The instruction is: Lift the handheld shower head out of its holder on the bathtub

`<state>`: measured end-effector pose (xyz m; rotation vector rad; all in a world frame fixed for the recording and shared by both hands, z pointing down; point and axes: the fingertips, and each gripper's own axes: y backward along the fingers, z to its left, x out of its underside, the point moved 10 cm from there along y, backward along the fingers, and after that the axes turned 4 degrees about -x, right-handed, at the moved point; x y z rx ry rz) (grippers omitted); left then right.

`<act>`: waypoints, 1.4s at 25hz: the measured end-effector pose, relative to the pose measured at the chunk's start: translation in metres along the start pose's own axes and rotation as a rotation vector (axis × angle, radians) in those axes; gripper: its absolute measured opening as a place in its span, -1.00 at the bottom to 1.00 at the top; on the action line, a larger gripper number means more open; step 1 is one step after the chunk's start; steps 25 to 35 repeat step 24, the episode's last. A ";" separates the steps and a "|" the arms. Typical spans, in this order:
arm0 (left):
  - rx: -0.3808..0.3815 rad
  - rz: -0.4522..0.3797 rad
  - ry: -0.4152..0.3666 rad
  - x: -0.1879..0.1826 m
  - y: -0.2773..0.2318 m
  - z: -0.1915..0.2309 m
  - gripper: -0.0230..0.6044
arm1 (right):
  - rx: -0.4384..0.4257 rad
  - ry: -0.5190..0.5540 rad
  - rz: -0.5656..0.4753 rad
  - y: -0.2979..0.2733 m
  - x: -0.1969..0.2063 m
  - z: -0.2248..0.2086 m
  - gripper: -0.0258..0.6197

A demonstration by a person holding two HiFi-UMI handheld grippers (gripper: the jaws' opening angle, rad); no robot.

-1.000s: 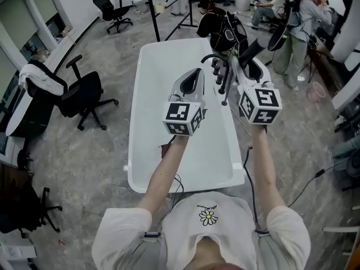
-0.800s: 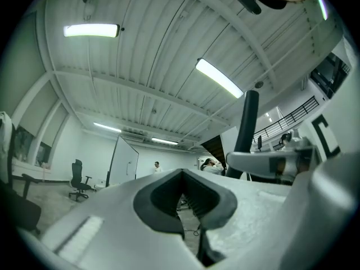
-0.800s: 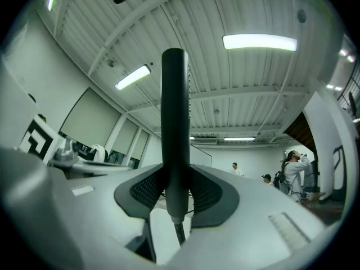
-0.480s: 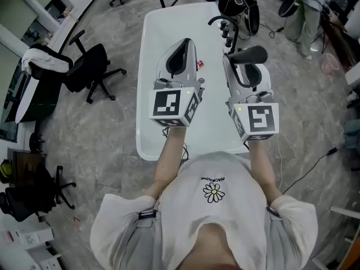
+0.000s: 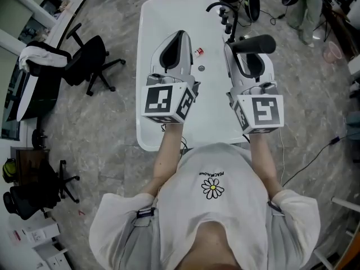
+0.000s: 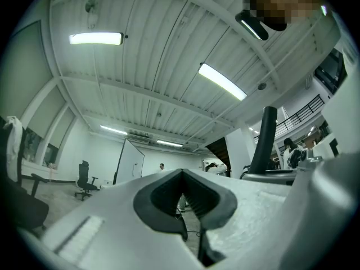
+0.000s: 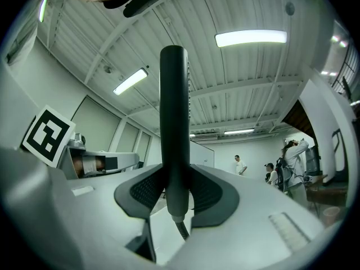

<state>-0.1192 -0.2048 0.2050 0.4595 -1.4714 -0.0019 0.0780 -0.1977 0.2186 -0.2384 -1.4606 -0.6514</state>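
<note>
In the head view the white bathtub point(image 5: 145, 49) lies ahead of me, with its black faucet and holder fittings point(image 5: 224, 13) on the far right rim. My right gripper point(image 5: 248, 54) is shut on the black handheld shower head point(image 5: 256, 44), held up over the tub's right side, apart from the fittings. In the right gripper view the shower head point(image 7: 173, 122) stands upright between the jaws of the right gripper point(image 7: 177, 198), and its hose point(image 7: 181, 229) hangs below. My left gripper point(image 5: 179, 35) hovers over the tub, shut and empty; the left gripper view shows the left gripper point(image 6: 184, 198) with its jaws closed.
A drain point(image 5: 201, 68) and a small red-and-white object point(image 5: 198, 51) lie on the tub floor. Black office chairs point(image 5: 84, 66) stand to the left. People point(image 7: 292, 162) stand beyond the tub's far end. A cable point(image 5: 315, 156) runs across the floor at right.
My right gripper has come back from the faucet fittings with the shower head in it, nearer to me. The left gripper has drawn back too.
</note>
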 end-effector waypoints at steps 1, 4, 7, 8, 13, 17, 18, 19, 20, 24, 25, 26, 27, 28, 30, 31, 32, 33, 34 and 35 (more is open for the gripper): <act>0.002 0.001 0.003 0.001 0.000 -0.001 -0.92 | -0.001 0.000 0.005 0.001 0.001 0.000 -0.43; 0.005 0.007 -0.010 0.002 0.001 -0.005 -0.92 | -0.002 0.011 0.020 0.002 0.004 0.003 -0.43; 0.005 0.007 -0.011 0.002 0.001 -0.006 -0.92 | -0.002 0.000 0.022 0.003 0.006 0.003 -0.43; 0.002 0.014 -0.007 0.001 0.001 -0.007 -0.92 | -0.001 -0.003 0.021 0.003 0.006 0.002 -0.43; -0.005 0.027 -0.001 0.003 0.002 -0.011 -0.92 | 0.007 -0.002 0.013 0.006 0.004 -0.003 -0.43; 0.003 0.028 -0.010 0.010 -0.001 -0.018 -0.92 | 0.003 -0.004 0.011 0.009 0.007 -0.009 -0.44; 0.006 0.033 -0.015 0.013 -0.002 -0.019 -0.92 | 0.002 -0.004 0.013 0.010 0.007 -0.009 -0.44; 0.009 0.041 -0.020 0.015 -0.003 -0.021 -0.93 | 0.003 -0.003 0.014 0.011 0.008 -0.010 -0.43; 0.012 0.050 -0.023 0.017 -0.003 -0.023 -0.92 | 0.003 -0.002 0.015 0.012 0.009 -0.010 -0.44; 0.027 0.077 -0.024 0.022 0.000 -0.029 -0.92 | 0.004 -0.006 0.010 0.017 0.009 -0.012 -0.44; 0.027 0.077 -0.024 0.022 0.000 -0.029 -0.92 | 0.004 -0.006 0.010 0.017 0.009 -0.012 -0.44; 0.027 0.077 -0.024 0.022 0.000 -0.029 -0.92 | 0.004 -0.006 0.010 0.017 0.009 -0.012 -0.44; 0.027 0.077 -0.024 0.022 0.000 -0.029 -0.92 | 0.004 -0.006 0.010 0.017 0.009 -0.012 -0.44; 0.027 0.077 -0.024 0.022 0.000 -0.029 -0.92 | 0.004 -0.006 0.010 0.017 0.009 -0.012 -0.44; 0.027 0.077 -0.024 0.022 0.000 -0.029 -0.92 | 0.004 -0.006 0.010 0.017 0.009 -0.012 -0.44; 0.027 0.077 -0.024 0.022 0.000 -0.029 -0.92 | 0.004 -0.006 0.010 0.017 0.009 -0.012 -0.44; 0.027 0.077 -0.024 0.022 0.000 -0.029 -0.92 | 0.004 -0.006 0.010 0.017 0.009 -0.012 -0.44; 0.027 0.077 -0.024 0.022 0.000 -0.029 -0.92 | 0.004 -0.006 0.010 0.017 0.009 -0.012 -0.44; 0.027 0.077 -0.024 0.022 0.000 -0.029 -0.92 | 0.004 -0.006 0.010 0.017 0.009 -0.012 -0.44; 0.027 0.077 -0.024 0.022 0.000 -0.029 -0.92 | 0.004 -0.006 0.010 0.017 0.009 -0.012 -0.44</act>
